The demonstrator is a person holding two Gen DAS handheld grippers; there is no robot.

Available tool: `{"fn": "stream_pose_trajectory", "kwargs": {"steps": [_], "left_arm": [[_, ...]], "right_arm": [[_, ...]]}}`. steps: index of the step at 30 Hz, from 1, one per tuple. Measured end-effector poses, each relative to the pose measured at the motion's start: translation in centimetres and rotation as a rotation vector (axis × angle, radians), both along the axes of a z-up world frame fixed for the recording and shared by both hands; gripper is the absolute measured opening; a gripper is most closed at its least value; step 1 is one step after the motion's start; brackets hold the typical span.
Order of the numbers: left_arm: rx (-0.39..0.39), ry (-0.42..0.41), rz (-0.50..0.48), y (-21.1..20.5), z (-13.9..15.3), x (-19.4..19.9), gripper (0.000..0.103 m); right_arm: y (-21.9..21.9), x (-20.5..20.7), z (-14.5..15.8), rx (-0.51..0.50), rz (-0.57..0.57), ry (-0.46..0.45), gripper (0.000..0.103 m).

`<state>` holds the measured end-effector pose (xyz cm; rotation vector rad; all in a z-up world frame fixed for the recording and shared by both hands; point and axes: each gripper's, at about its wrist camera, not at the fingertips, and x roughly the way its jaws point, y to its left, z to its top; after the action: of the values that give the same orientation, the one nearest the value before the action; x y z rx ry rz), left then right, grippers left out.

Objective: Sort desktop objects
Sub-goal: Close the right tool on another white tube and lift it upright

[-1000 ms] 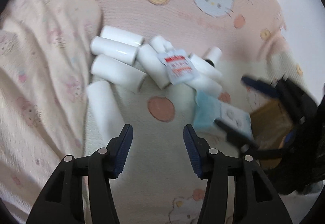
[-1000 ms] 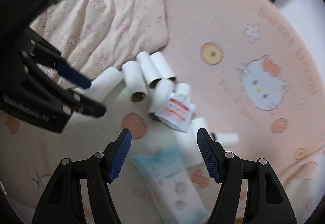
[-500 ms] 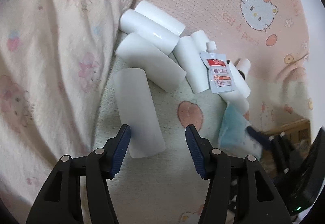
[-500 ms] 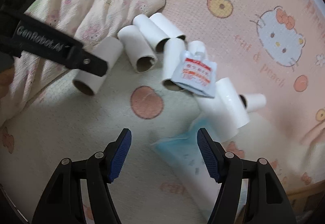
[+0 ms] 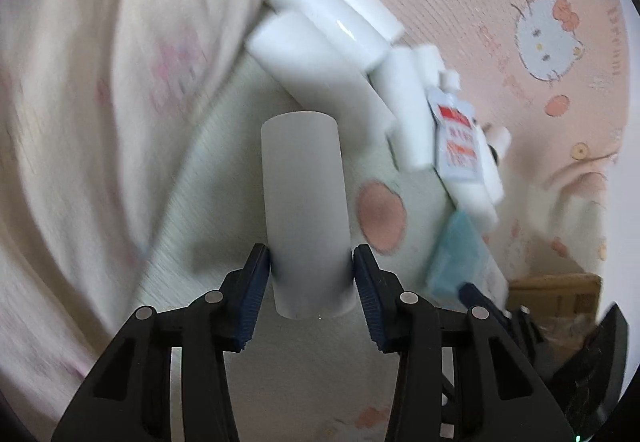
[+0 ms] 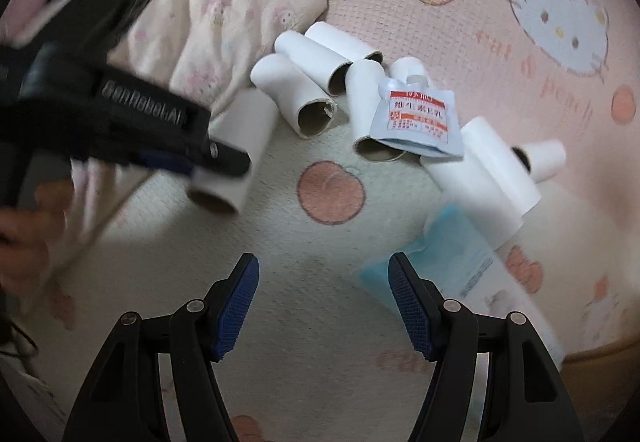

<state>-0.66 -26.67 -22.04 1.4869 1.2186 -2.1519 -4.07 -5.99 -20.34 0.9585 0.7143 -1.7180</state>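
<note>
Several white paper tubes lie in a heap on the mat. One white tube sits apart at the heap's left end. My left gripper has its jaws closing on this tube's near end, and both blue pads touch its sides. The right wrist view shows the same tube under one of the left fingers. My right gripper hangs open over bare mat with nothing between its fingers. A pale blue tube pack lies just right of it. A white pouch with a red label rests on the heap.
A pink patterned blanket is bunched along the left, touching the heap. The mat carries cartoon cat and fruit prints. A cardboard box stands at the right edge. A person's hand holds the left gripper.
My left gripper sank onto the lone tube and its jaws narrowed around it. The right gripper came lower over the mat and stayed open. Both views rolled.
</note>
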Motion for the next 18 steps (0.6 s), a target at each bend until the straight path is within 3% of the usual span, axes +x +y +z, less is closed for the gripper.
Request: {"fn": "stream_pose_trajectory", "kwargs": {"steps": [8,18], "left_arm": [[0.077,0.044,-0.038,3.9,-0.6,0.1,0.047],[0.200,0.105,-0.082,5.8,-1.3,-0.7,0.047]], "right_arm": [[0.8,-0.3,-0.9,-0.042,-0.029,-0.155,0.066],[1.2,0.5,-0.9,-0.050,-0.003,-0.142,0.066]]}}
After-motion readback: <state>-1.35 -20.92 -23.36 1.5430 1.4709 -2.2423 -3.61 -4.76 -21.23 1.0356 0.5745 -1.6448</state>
